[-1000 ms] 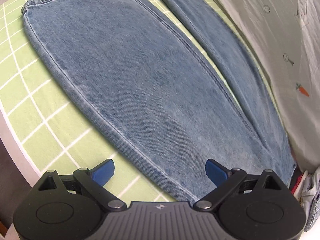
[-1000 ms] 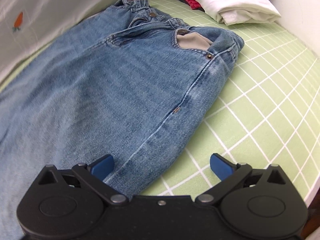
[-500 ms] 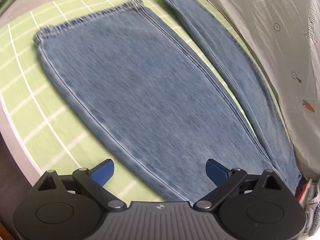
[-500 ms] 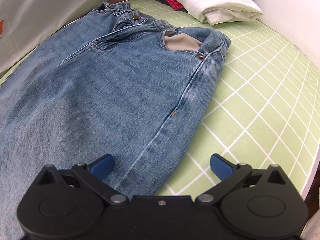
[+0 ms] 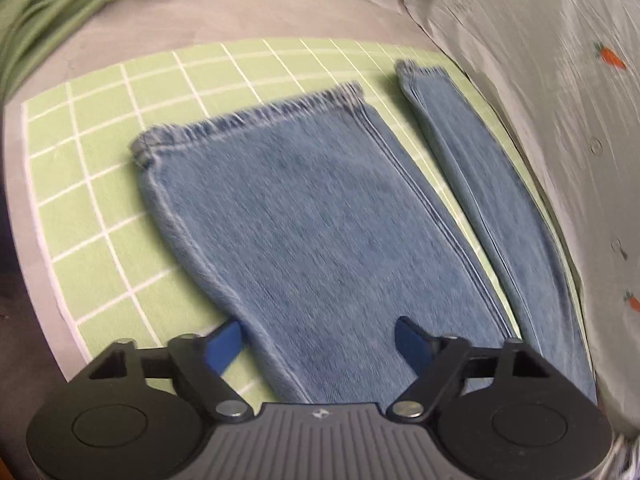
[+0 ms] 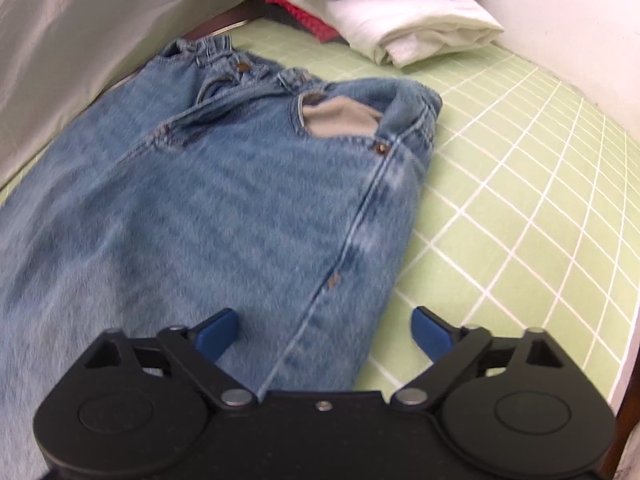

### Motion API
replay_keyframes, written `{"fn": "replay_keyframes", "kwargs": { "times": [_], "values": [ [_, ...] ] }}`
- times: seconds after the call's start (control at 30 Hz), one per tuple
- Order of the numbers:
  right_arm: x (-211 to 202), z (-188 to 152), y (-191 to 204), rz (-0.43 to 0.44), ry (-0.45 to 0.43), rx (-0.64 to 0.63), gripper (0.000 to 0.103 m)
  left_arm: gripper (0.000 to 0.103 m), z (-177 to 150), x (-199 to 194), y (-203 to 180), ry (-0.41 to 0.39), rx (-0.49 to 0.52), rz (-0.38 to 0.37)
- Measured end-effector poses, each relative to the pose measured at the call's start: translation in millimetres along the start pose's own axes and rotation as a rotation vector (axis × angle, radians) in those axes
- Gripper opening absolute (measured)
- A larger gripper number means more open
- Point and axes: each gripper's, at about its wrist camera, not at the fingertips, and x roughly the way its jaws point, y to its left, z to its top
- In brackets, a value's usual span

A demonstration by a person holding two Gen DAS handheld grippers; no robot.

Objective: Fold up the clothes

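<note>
Here, both pairs of tongs are spread wide and nothing is held in either. Directly beneath the left tongs lies the near leg of the jeans, flat on the green checked mat, with its outer seam running out just beside the left-hand blue pad. If these tongs are closed where they hang, only the top layer of denim may be pinched, so that the leg would open and twist when lifted. Farther ahead the frayed hem is seen, and off to the right of it the far leg, lying apart from the first and close against the pale carrot-print cloth. That cloth could be caught together with the far leg, the two being almost in contact; whether they touch cannot be told through the blur.

Under the right tongs the hip of the jeans is spread, its side seam passing between the pads. Beyond, a pocket lining is turned out near the bunched waistband. Should the fold be made over this, a lump would probably be trapped inside. Farthest off, a stack of folded clothes sits at the mat's far edge, and it could be knocked if the waist is swung that way.
</note>
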Motion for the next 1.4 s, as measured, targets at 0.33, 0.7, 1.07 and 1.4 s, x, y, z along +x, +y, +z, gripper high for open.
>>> {"fn": "replay_keyframes", "kwargs": {
  "times": [0.33, 0.7, 1.07, 1.4],
  "values": [
    [-15, 24, -12, 0.155, -0.045, 0.051, 0.01, 0.003, 7, 3, 7, -0.05, -0.122, 0.0],
    [-109, 62, 9, 0.326, -0.31, 0.011, 0.009, 0.003, 46, -53, -68, -0.3, -0.021, -0.127],
    [-74, 135, 99, 0.304, -0.38, -0.037, 0.009, 0.003, 112, 21, -181, -0.332, 0.062, -0.176],
    [13, 156, 249, 0.329, -0.325, -0.237, 0.089, 0.07, 141, 121, -278, -0.297, 0.146, -0.057]
  ]
}}
